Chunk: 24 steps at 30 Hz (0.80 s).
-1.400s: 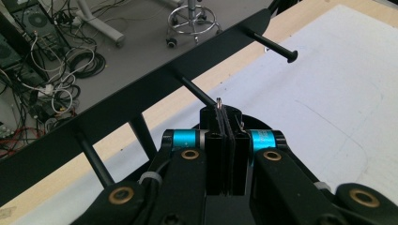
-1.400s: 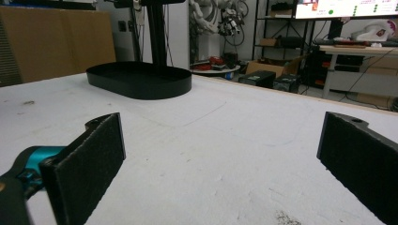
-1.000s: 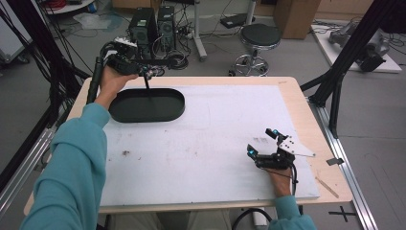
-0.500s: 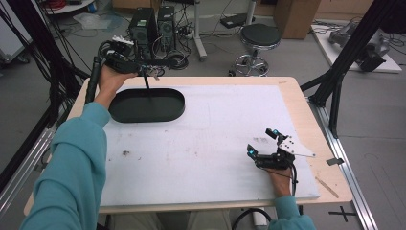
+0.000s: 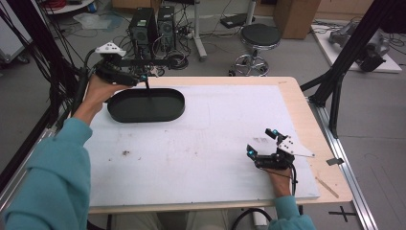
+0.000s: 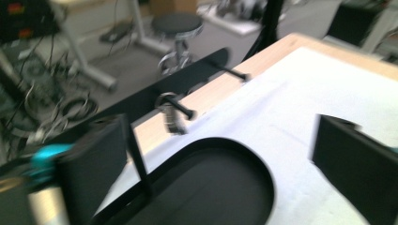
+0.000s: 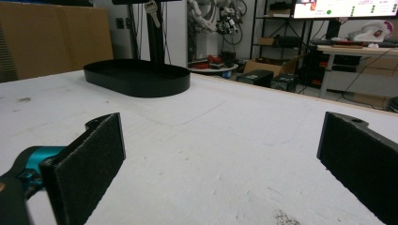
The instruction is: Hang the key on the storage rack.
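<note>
Black oval tray [image 5: 146,105] near table's far-left edge, both grippers' jaws wide.

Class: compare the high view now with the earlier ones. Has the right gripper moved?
No. The right gripper rests at the same spot on the white table cover, equally near the wooden table edge, jaws open.

Tray [image 5: 146,106] sits on the desk [image 5: 297,96] at far left, a stand's rod rising from it. Left gripper [image 5: 119,72] hovers over tray's far-left rim. Right gripper [image 5: 263,143] rests on the desk near right, well apart from tray. Stool [image 5: 259,36] behind the desk.
</note>
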### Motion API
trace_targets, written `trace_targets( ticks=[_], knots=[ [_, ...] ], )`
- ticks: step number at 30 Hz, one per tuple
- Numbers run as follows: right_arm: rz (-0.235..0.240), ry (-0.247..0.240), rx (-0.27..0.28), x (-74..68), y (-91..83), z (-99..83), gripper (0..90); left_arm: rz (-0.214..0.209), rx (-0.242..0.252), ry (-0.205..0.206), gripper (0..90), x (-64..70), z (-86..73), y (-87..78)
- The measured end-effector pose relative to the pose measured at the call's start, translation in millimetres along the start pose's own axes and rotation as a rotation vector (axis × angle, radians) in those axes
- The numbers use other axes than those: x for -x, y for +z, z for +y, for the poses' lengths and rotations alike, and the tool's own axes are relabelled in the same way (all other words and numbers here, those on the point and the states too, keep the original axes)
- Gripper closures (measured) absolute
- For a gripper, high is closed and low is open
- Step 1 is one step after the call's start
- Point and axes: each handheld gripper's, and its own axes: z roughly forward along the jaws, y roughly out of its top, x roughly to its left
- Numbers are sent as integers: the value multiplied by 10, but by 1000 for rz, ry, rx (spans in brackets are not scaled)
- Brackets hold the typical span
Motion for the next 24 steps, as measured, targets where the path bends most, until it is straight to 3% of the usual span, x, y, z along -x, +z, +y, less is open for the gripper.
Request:
trace_targets(
  ticks=[5,8,14,19,24],
  knots=[
    [3,6,1,11,0,-1,5,-40,103,47,17,168,-283,-356],
    [2,6,1,10,1,-1,5,-56,144,45,17,261,-525,-554],
    [10,17,4,19,-2,-2,4,-49,223,18,17,420,-1088,-870],
    [4,3,-2,1,-1,-1,5,-39,261,-18,17,553,-1531,-993],
    [0,5,1,7,-1,-1,4,-28,286,-32,17,683,-1870,-1045]
  ],
)
